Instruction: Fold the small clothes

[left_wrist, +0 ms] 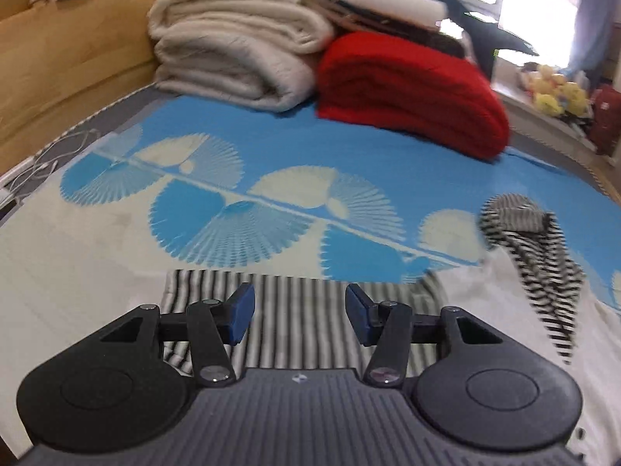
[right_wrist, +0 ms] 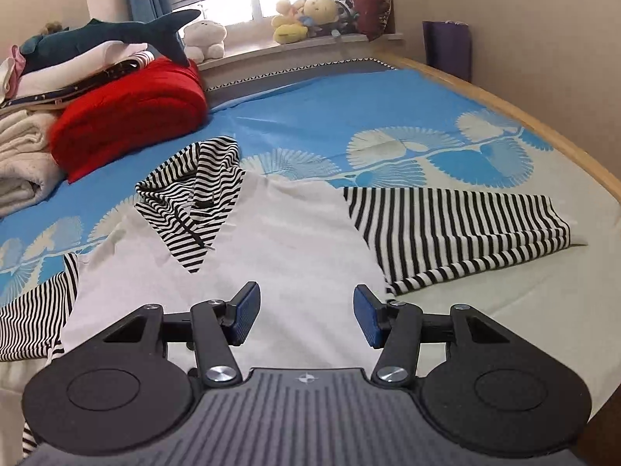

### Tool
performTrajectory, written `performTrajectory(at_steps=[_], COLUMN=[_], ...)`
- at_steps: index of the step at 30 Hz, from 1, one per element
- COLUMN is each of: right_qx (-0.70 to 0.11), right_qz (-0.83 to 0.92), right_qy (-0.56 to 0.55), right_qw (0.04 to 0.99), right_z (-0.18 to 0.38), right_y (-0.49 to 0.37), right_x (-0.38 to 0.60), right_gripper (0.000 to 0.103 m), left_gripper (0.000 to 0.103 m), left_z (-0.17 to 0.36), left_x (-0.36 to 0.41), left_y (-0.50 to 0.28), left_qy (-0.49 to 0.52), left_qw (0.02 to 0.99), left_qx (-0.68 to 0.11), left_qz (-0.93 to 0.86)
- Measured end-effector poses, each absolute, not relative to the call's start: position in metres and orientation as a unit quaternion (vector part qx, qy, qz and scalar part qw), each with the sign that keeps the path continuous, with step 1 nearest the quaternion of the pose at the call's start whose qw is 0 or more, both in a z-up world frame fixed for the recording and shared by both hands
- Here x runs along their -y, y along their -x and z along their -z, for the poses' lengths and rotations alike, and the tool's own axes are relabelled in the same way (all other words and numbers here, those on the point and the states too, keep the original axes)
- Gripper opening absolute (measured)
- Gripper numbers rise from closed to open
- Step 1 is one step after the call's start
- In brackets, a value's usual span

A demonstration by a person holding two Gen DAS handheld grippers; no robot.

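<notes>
A small hooded top with a white body (right_wrist: 271,256) and black-and-white striped sleeves and hood lies spread flat on the bed. In the right wrist view its striped hood (right_wrist: 194,198) lies folded onto the chest, the right sleeve (right_wrist: 458,233) stretches out to the right, and the left sleeve (right_wrist: 35,318) runs off to the left. My right gripper (right_wrist: 306,316) is open and empty, just above the white body. In the left wrist view my left gripper (left_wrist: 299,314) is open and empty over the striped left sleeve (left_wrist: 299,334); the hood (left_wrist: 531,248) is at the right.
The bed has a blue-and-cream fan-patterned sheet (right_wrist: 349,108). Folded cream blankets (left_wrist: 233,50) and a folded red blanket (left_wrist: 411,89) are stacked at the head. A plush shark (right_wrist: 116,35) lies on the pile. Stuffed toys (right_wrist: 306,15) sit on the windowsill. A wooden bed edge (right_wrist: 543,124) runs along the right.
</notes>
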State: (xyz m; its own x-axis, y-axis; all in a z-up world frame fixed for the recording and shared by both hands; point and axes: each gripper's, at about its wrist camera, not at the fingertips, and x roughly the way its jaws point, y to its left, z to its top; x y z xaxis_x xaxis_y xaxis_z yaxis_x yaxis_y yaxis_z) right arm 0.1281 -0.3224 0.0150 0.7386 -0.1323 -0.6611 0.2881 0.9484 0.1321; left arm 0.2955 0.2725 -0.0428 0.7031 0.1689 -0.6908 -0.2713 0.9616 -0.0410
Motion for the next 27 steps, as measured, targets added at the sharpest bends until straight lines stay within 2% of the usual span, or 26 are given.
performTrajectory(at_steps=[5, 11, 13, 15, 17, 20, 22, 25, 26, 27], right_qx=[-0.359, -0.334, -0.312, -0.293, -0.281, -0.332, -0.396, -0.430, -0.433, -0.434], right_qz=[0.121, 0.071, 0.038, 0.004, -0.019, -0.011, -0.020, -0.039, -0.035, -0.027], right_qy=[-0.083, -0.123, -0.122, -0.103, -0.079, -0.051, -0.092, -0.136, -0.133, -0.128], right_qw=[0.922, 0.932, 0.942, 0.950, 0.956, 0.942, 0.913, 0.892, 0.891, 0.891], right_z=[-0.031, -0.062, -0.066, -0.063, -0.051, -0.021, -0.003, 0.010, 0.011, 0.013], right_y=[-0.164, -0.227, -0.243, -0.255, -0.258, -0.268, -0.282, -0.290, -0.292, -0.294], right_x=[0.293, 0.250, 0.235, 0.219, 0.209, 0.201, 0.205, 0.215, 0.218, 0.222], right_gripper=[0.055, 0.053, 0.040, 0.012, 0.005, 0.005, 0.009, 0.010, 0.011, 0.013], left_gripper=[0.057, 0.057, 0.057, 0.057, 0.057, 0.057, 0.057, 0.057, 0.054, 0.047], left_z=[0.073, 0.089, 0.094, 0.104, 0.117, 0.138, 0.151, 0.163, 0.166, 0.167], left_x=[-0.308, -0.322, -0.330, -0.344, -0.360, -0.383, -0.397, -0.407, -0.409, -0.410], left_y=[-0.306, -0.307, -0.309, -0.310, -0.312, -0.314, -0.315, -0.317, -0.318, -0.318], left_qy=[0.092, 0.079, 0.071, 0.092, 0.120, 0.171, 0.212, 0.251, 0.255, 0.258], left_qw=[0.901, 0.896, 0.892, 0.884, 0.869, 0.841, 0.823, 0.805, 0.800, 0.796], left_qx=[-0.403, -0.414, -0.421, -0.433, -0.453, -0.479, -0.489, -0.496, -0.495, -0.492], left_qz=[-0.134, -0.141, -0.148, -0.150, -0.161, -0.185, -0.197, -0.210, -0.224, -0.243])
